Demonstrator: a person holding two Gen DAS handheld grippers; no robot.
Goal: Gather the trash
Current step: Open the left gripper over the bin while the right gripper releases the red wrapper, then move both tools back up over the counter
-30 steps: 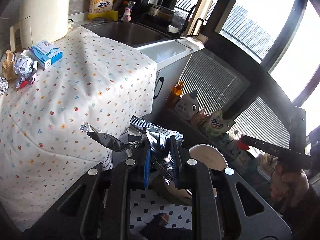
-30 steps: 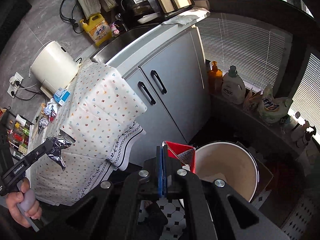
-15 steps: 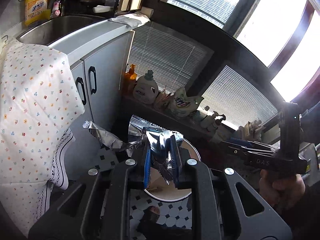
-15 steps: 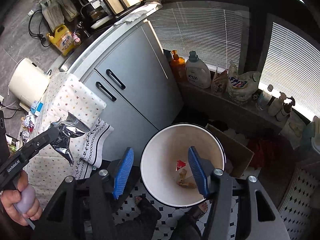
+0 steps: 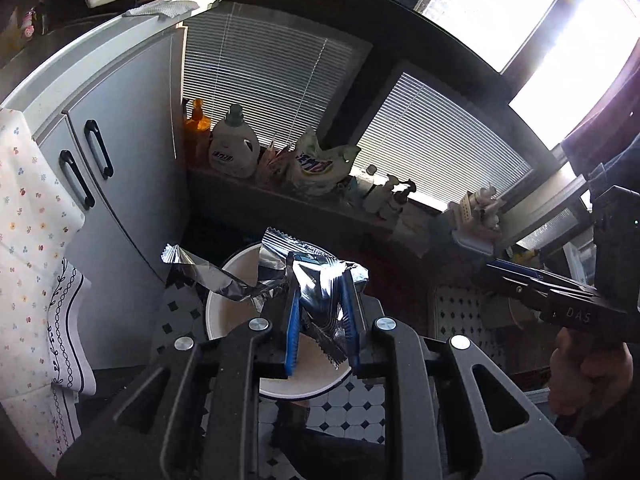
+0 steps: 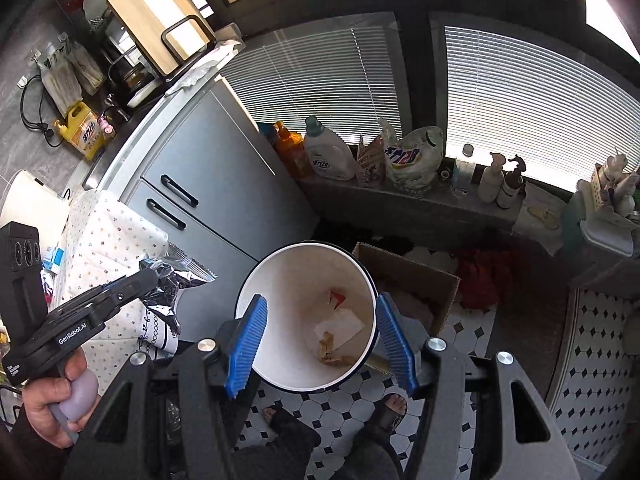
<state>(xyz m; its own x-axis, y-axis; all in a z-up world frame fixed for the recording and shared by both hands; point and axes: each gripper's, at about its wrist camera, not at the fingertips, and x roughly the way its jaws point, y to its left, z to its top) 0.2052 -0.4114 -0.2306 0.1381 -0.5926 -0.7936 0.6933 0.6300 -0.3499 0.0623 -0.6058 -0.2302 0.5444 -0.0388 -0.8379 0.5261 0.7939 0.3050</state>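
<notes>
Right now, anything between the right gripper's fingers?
Nothing held: right gripper is open, and the right wrist view shows only the white bin below, seen through the gap.

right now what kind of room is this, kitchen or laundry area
Most likely a home kitchen corner that doubles as a laundry spot. A grey cabinet carries a wooden cutting board in a rack, detergent bottles line the window ledge, and a white trash bin stands on the tiled floor.

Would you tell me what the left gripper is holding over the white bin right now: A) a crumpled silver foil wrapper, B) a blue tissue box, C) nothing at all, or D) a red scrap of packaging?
A: the left gripper has its blue pads pressed on a crumpled silver foil wrapper above the white bin.
</notes>
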